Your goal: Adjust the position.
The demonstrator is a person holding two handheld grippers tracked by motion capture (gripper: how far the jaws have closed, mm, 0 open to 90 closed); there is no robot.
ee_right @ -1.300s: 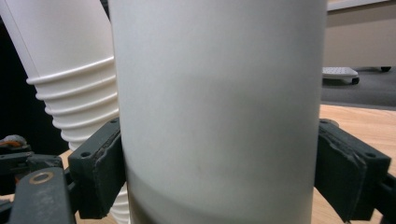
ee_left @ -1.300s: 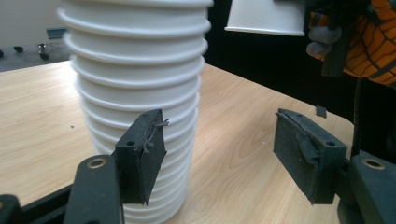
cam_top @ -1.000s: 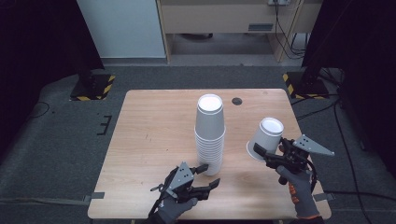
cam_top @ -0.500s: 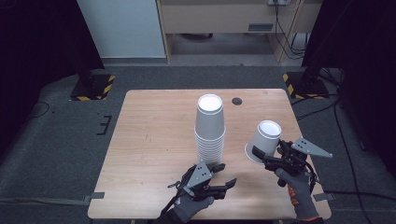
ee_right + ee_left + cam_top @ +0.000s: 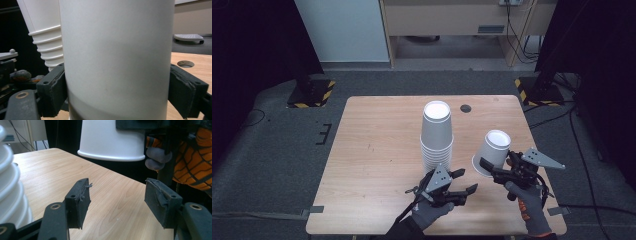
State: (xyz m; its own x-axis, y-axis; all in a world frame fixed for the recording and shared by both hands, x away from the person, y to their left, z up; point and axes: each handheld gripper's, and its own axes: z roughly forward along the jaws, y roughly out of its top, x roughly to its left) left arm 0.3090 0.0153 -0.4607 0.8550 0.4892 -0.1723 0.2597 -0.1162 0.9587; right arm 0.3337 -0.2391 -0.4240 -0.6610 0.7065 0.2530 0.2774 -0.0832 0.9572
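The wooden table (image 5: 377, 150) spans the middle of the high view, and the tall stack of white cups (image 5: 437, 135) stands upside down just right of its centre. To the lower right of the stack, my right claw (image 5: 483, 165) is clamped on a single white cup (image 5: 493, 150), tilted and lifted clear of the wood, base uppermost. In the right gripper view its wall sits pressed between both pads. My left claw (image 5: 464, 181) lies low at the bottom centre, jaws apart with nothing between them, pointing toward that cup; in the left gripper view the cup's rim (image 5: 111, 157) hangs above and beyond my pads. To take it well, I judge I should rise level with the wall, straddle it below the right pads, and close gently so the thin paper doesn't crumple.
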